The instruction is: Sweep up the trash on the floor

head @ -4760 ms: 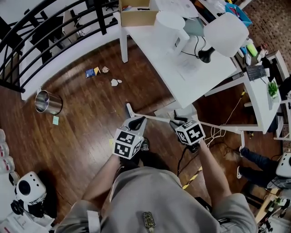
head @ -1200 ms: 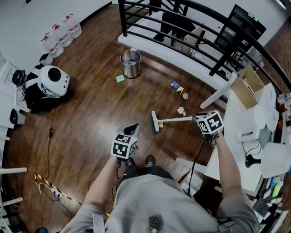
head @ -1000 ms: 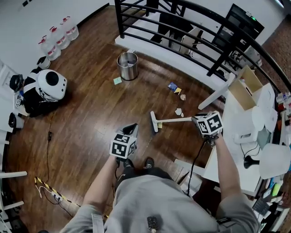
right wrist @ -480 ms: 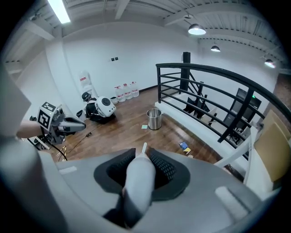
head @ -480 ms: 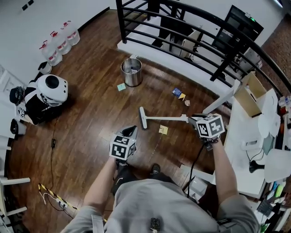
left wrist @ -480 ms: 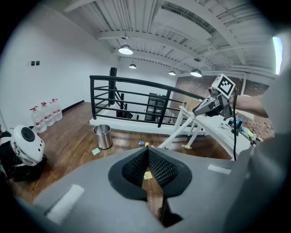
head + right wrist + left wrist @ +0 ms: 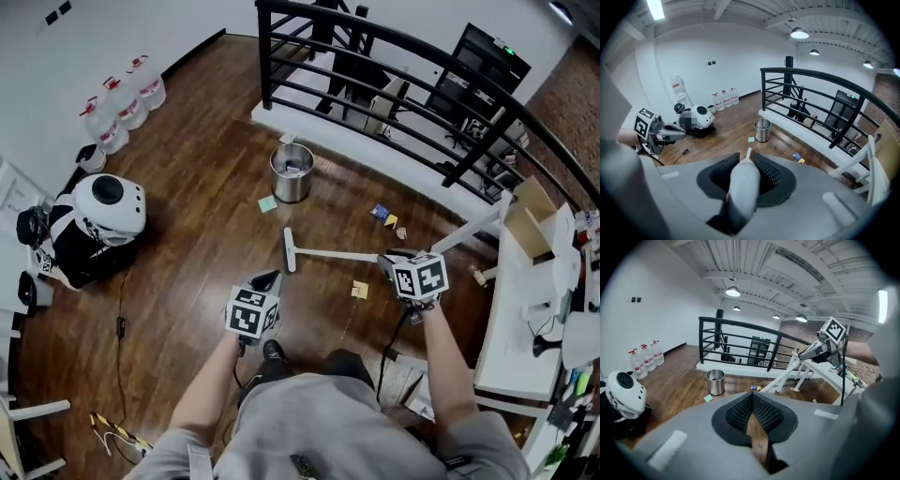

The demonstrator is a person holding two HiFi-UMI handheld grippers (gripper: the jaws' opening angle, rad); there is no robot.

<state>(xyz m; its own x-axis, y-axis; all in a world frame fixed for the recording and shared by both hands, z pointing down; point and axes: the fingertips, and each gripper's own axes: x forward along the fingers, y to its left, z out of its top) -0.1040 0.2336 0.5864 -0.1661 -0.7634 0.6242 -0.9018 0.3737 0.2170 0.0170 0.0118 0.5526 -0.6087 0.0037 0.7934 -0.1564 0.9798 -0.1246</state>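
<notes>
My right gripper (image 7: 387,261) is shut on the white broom handle (image 7: 337,255); the grey grip end (image 7: 742,185) fills its jaws. The broom head (image 7: 289,251) rests on the wood floor, short of the steel bin (image 7: 292,172). A yellow note (image 7: 360,290) lies under the handle. A green note (image 7: 268,203) sits beside the bin. Near the railing base lie a blue wrapper (image 7: 380,212) and small scraps (image 7: 397,227). My left gripper (image 7: 267,280) hangs above the floor left of the broom. Its pads meet at the tips (image 7: 752,397) with nothing between them.
A black railing (image 7: 394,56) on a white ledge runs behind the bin. A white table (image 7: 530,281) stands at the right. At the left a white-headed robot (image 7: 103,211) sits on the floor, with water jugs (image 7: 122,101) along the wall. Cables (image 7: 120,328) trail nearby.
Both grippers and the view have shifted toward the bin. The broom head slid left off the yellow note, which now lies behind it under the handle.
</notes>
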